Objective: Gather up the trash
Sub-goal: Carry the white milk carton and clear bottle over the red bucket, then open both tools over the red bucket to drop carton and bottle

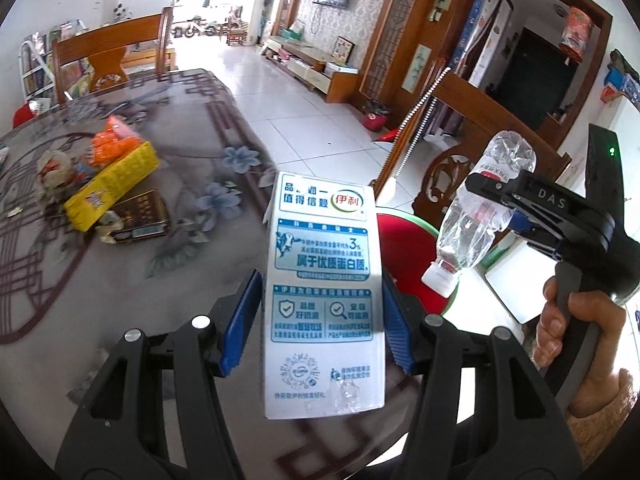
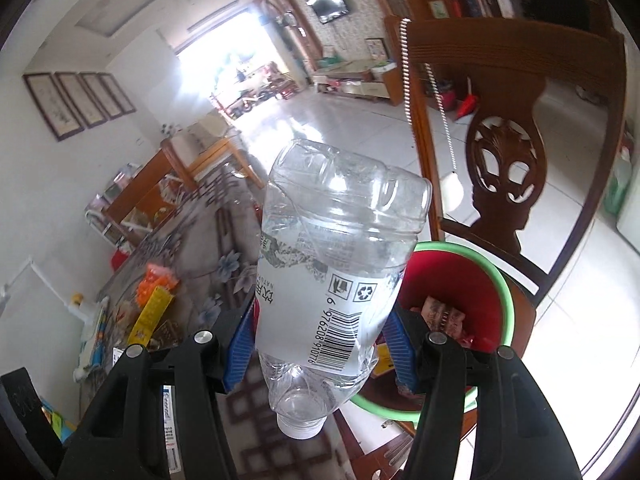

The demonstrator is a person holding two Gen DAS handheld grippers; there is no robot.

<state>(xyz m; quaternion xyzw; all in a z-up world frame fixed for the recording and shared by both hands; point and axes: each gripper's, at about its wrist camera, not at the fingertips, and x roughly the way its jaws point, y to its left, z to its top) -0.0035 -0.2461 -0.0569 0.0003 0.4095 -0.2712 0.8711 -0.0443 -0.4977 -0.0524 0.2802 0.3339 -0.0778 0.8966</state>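
Two items are gripped at once. The left gripper (image 1: pixel 322 316) pinches a milk carton (image 1: pixel 322 292) between its blue pads (image 1: pixel 240 320), upright, with the pads low on its side walls. The right gripper (image 2: pixel 322 344) pinches a crumpled clear bottle (image 2: pixel 336 276) across its labelled middle, cap end toward the camera and base pointing away.

Landmark: the red bin (image 2: pixel 460 280) with a green rim, standing on a wooden chair (image 2: pixel 504 184) beside the table (image 1: pixel 168 248). The bottle is just short of the bin's near rim; the carton is nearer the table than the bin. Wrappers already lie inside the bin.

Risks, as judged:
- Bottle: thin, crushed walls may flex and slip from the pads. Released short of the rim, it would bounce to the floor.
- Carton: the low grip leaves it top-heavy, so tilting may pivot it out.
- Collision: both grippers converge on one bin opening.
- Remaining trash: a yellow box (image 1: pixel 112 186) and orange packet (image 1: pixel 114 146) lie on the table, well apart from the bin.
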